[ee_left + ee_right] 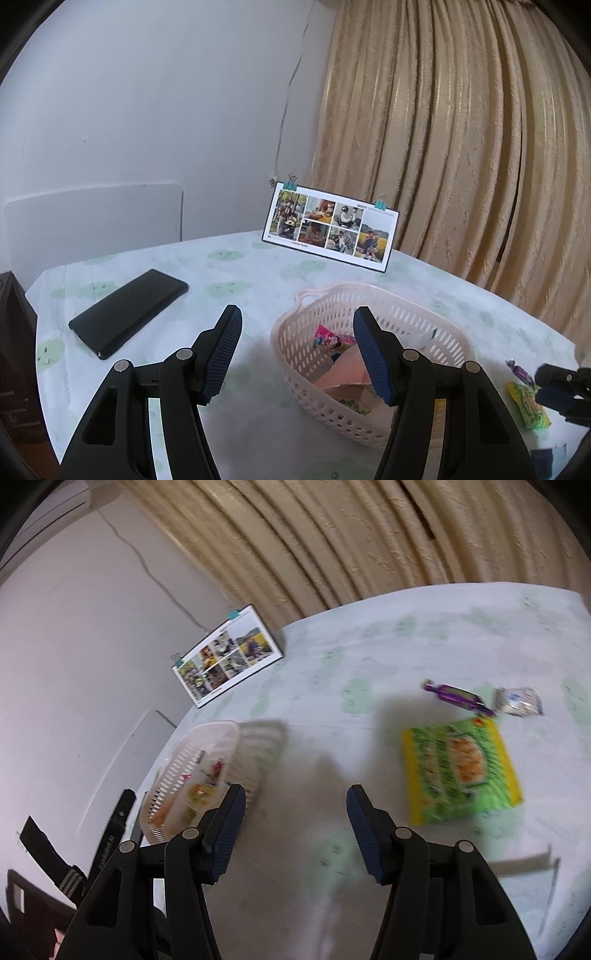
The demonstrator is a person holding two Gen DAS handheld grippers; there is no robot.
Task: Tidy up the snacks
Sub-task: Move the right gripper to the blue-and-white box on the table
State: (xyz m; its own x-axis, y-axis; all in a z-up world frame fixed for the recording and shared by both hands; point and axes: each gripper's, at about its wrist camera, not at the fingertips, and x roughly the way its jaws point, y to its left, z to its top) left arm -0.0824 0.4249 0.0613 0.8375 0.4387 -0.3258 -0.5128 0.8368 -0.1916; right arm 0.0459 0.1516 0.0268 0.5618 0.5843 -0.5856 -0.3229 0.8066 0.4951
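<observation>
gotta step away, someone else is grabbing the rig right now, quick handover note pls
Left gripper: open, empty, hovering at the pink basket's near-left rim.
Right gripper: open, empty, above bare tablecloth between the basket and the loose snacks.
Done: several snack packets are already in the basket.
Left: green-and-yellow packet, purple wrapped candy and small white packet lie on the table to the right of the basket.
The black phone and photo calendar are not snacks.

Clearance, tabletop
Bare cloth between basket [207, 771] and green packet [461, 768]; phone [129, 312] left, photo card [330, 227] behind.
</observation>
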